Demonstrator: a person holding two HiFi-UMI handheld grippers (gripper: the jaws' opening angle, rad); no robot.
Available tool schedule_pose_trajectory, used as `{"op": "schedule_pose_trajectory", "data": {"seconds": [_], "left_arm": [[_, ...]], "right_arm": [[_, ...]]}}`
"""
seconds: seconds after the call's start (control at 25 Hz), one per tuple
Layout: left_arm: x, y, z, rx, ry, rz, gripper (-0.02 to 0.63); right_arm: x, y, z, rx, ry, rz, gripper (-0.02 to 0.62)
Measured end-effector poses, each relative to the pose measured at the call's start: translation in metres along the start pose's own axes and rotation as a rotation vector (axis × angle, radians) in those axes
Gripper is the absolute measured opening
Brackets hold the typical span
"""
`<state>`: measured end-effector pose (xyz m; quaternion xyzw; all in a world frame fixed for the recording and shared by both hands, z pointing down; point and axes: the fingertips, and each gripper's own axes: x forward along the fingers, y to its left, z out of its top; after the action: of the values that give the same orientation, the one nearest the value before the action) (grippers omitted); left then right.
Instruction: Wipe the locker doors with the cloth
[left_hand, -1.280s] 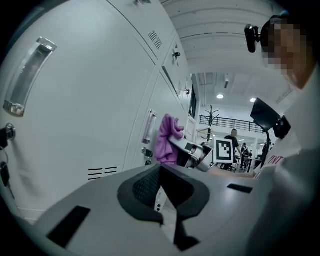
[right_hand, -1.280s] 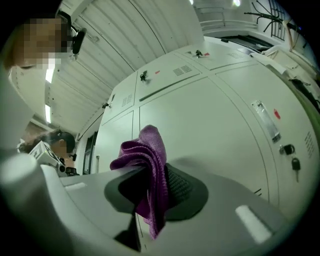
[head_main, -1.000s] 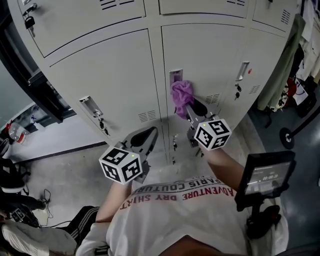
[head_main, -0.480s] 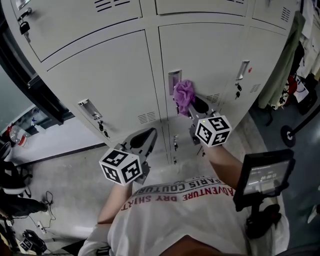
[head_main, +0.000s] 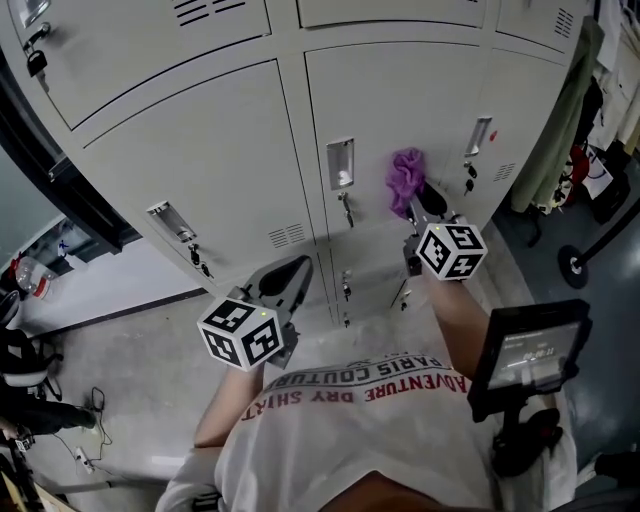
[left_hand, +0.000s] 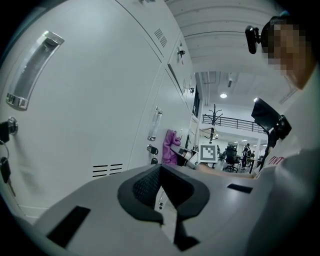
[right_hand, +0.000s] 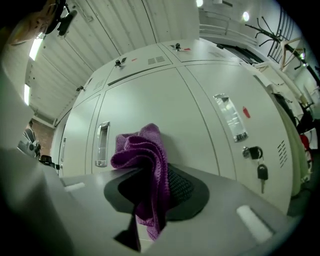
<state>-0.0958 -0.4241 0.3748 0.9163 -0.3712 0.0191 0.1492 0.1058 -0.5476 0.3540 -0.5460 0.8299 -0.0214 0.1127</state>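
Now: cloth in your right gripper, up at the middle locker door

Your right gripper (head_main: 420, 205) is clamped on the purple cloth (head_main: 405, 178). In the right gripper view the jaws pinch its bunched folds, and a tail of it hangs down between them toward the camera. You hold the cloth up at the middle locker door (head_main: 400, 100), to the right of that door's recessed handle (head_main: 340, 163) and left of the next door's handle (head_main: 478, 135). From the head view the cloth seems to rest against the door's face, though the contact itself cannot be made out. A key (head_main: 346, 210) hangs in the lock just under the recessed handle.

Your left gripper (head_main: 290, 272) sits lower and to the left, near your chest and well apart from the cloth. Its jaws are pressed together at the tips with nothing between them. It faces the left locker door (head_main: 200, 160).
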Motion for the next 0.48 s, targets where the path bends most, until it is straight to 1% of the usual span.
{"op": "schedule_pose_trajectory", "data": {"seconds": [0.08, 0.32, 0.48], "left_arm": [[0.002, -0.002, -0.001, 0.001, 0.004, -0.005, 0.0], [0.006, -0.008, -0.005, 0.005, 0.016, -0.017, 0.0], [0.006, -0.01, -0.006, 0.004, 0.018, -0.018, 0.0]], "right_arm": [[-0.003, -0.017, 0.003, -0.002, -0.005, -0.037, 0.072], [-0.015, -0.073, 0.007, 0.036, -0.017, -0.167, 0.072], [-0.021, -0.095, 0.006, 0.063, -0.015, -0.225, 0.072]]}}
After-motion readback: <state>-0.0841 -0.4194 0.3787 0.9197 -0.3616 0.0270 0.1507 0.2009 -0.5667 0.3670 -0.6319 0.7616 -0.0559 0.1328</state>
